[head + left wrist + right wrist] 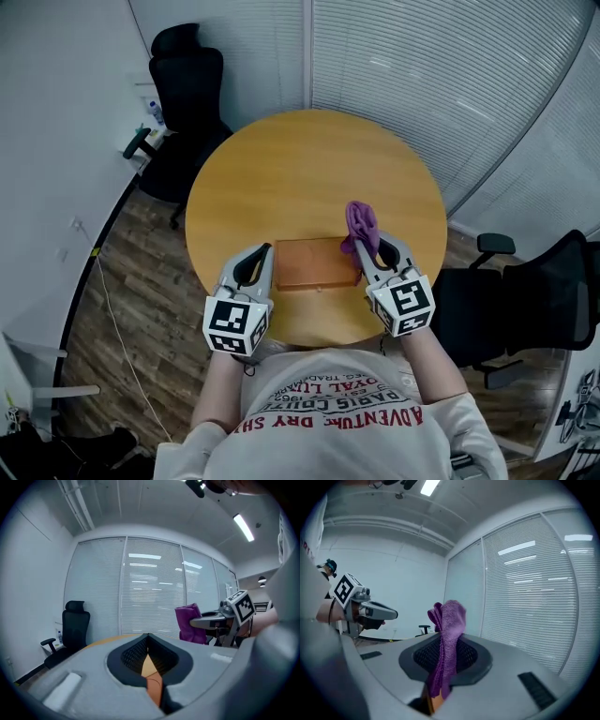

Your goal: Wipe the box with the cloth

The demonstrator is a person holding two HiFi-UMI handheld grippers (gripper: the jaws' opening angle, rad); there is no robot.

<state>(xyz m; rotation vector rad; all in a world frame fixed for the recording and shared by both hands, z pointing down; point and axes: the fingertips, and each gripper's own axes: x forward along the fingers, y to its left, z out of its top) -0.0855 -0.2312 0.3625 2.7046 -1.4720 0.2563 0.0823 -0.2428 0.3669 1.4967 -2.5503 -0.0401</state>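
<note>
Right gripper (372, 251) clenched on cloth (361, 225) at box (317, 263) right end; left gripper (265, 253) closed, empty, beside left end; wiping seemingly unstarted; next: press cloth down, sweep lid.

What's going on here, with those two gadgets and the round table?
A person at a round wooden table holds a tool in each hand. The right tool is clamped on a purple cloth, which bunches upward at the right end of a flat brown box. The left tool, jaws together and gripping nothing, sits at the box's left end. The cloth isn't spread on the box, so wiping doesn't look under way.
</note>
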